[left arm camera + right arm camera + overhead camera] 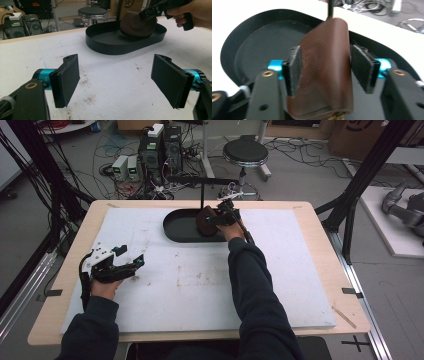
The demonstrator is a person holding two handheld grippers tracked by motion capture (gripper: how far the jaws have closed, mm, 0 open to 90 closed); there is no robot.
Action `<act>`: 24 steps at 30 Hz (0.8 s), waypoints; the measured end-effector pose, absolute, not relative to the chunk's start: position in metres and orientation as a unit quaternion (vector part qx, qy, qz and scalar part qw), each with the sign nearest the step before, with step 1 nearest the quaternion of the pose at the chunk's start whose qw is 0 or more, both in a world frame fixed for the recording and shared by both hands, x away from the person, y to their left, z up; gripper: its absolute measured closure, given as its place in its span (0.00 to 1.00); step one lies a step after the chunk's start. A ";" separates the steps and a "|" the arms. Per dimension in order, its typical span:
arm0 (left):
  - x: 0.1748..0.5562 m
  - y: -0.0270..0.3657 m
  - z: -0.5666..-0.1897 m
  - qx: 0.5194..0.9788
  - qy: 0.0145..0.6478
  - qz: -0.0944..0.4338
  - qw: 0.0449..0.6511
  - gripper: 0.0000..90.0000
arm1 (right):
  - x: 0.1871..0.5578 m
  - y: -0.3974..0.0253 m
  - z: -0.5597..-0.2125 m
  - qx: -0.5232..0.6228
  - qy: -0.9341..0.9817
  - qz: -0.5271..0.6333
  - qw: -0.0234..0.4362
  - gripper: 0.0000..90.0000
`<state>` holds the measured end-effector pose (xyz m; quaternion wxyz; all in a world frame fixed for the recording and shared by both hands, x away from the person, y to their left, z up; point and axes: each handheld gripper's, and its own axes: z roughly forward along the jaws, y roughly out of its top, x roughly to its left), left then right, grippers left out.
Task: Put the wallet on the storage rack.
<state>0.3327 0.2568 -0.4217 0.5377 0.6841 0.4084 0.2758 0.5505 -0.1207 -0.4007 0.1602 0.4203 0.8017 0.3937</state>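
A brown leather-like pouch [203, 221] stands tilted inside a black oval tray [172, 229] at the back middle of the white mat. My right gripper [211, 218] is shut on it. In the right gripper view the pouch [324, 72] fills the space between the two pads, over the tray floor [249, 57]. From the tray rises a thin black post [202, 195] with a crossbar on top. My left gripper [131, 258] hovers low over the mat at the left, open, with nothing between its fingers [66, 80]. The left gripper view shows the tray [105, 47], the pouch [135, 25] and the right gripper [150, 11] farther off.
A white mat [190, 285] with brown smudges covers most of the wooden table [320, 225]. Beyond the far edge stand a black stool [245, 152], computer boxes [160, 150] and many floor cables. Black frame posts [360, 175] flank the table.
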 end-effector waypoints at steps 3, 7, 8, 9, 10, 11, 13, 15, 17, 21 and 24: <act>0.333 0.256 -0.422 0.684 0.408 0.275 0.538 0.25 | 0.548 -0.138 -0.393 0.424 0.794 0.405 0.160 0.45; 0.334 0.257 -0.422 0.683 0.410 0.274 0.539 0.25 | 0.542 -0.150 -0.386 0.420 0.799 0.406 0.145 0.44; 0.333 0.257 -0.422 0.682 0.411 0.274 0.540 0.25 | 0.538 -0.156 -0.382 0.408 0.800 0.413 0.150 0.44; 0.333 0.257 -0.422 0.681 0.411 0.274 0.542 0.25 | 0.533 -0.160 -0.378 0.400 0.800 0.419 0.157 0.44; 0.333 0.257 -0.422 0.681 0.411 0.274 0.541 0.25 | 0.525 -0.170 -0.373 0.393 0.798 0.430 0.153 0.41; 0.333 0.257 -0.422 0.680 0.411 0.274 0.542 0.25 | 0.525 -0.170 -0.373 0.393 0.798 0.430 0.153 0.41; 0.334 0.257 -0.422 0.678 0.414 0.273 0.543 0.25 | 0.511 -0.189 -0.368 0.389 0.797 0.435 0.154 0.33; 0.334 0.258 -0.422 0.677 0.414 0.273 0.543 0.25 | 0.507 -0.194 -0.366 0.388 0.802 0.427 0.155 0.32; 0.335 0.258 -0.422 0.673 0.417 0.270 0.548 0.25 | 0.494 -0.206 -0.362 0.376 0.799 0.435 0.173 0.32; 0.335 0.257 -0.422 0.673 0.416 0.268 0.550 0.25 | 0.469 -0.226 -0.353 0.371 0.808 0.415 0.194 0.27; 0.335 0.255 -0.421 0.672 0.414 0.267 0.553 0.25 | 0.450 -0.239 -0.350 0.356 0.802 0.429 0.215 0.27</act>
